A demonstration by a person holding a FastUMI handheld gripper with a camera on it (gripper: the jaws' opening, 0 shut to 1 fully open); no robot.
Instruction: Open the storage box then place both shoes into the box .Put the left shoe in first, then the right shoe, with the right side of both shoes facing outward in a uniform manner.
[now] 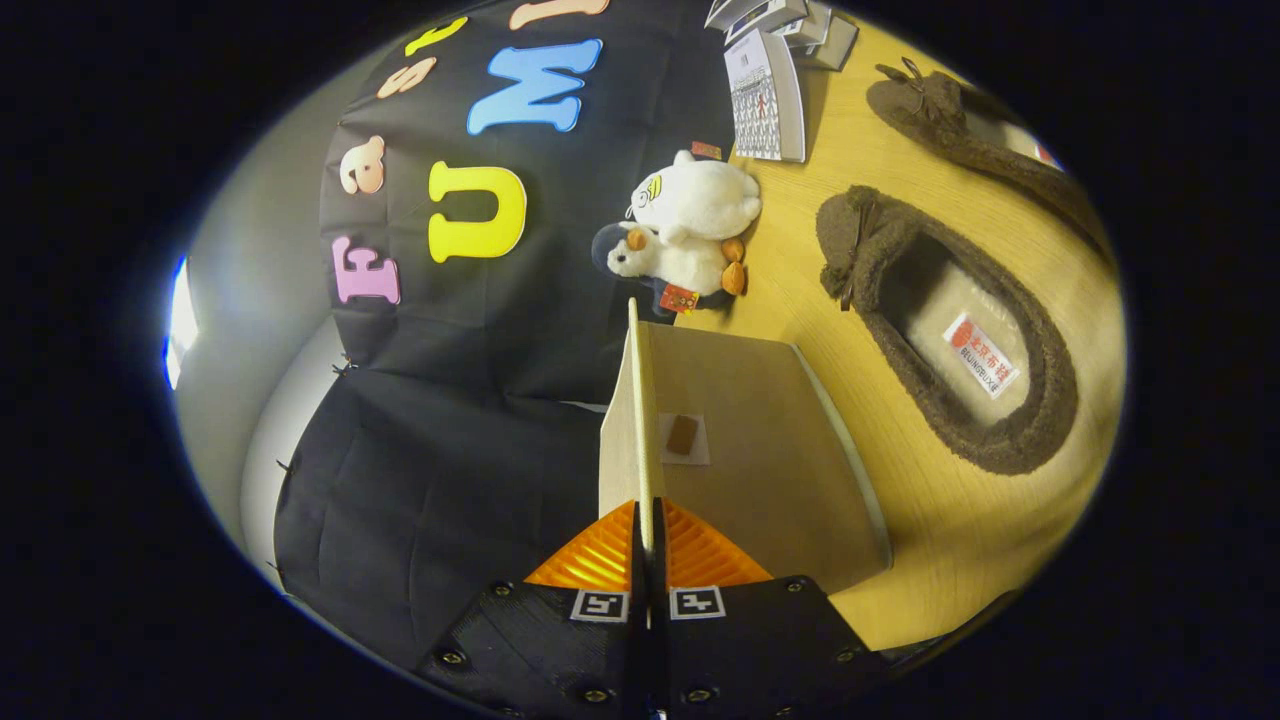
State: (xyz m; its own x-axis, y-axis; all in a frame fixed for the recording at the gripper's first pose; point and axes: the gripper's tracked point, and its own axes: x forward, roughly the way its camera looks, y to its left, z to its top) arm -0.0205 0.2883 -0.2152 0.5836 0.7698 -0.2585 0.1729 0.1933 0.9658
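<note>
Pinching lid [640, 420] edge, claw [647, 535] closed; shoes [945, 330] beside.

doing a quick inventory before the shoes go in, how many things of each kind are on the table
shoes: 2, the near brown slipper and the far brown slipper
plush toys: 2, the upper plush and the lower plush
storage box: 1, its lid pinched edge-on by the gripper
calendar: 1
total: 6

Single view: fisheye camera mounted on the gripper [648, 545], looking forward along its two fingers at lower centre of frame. View rolled sideways: wooden table [950, 540] fills the right half, booth wall the left. Close range; box lid [640, 420] edge directly ahead.
</note>
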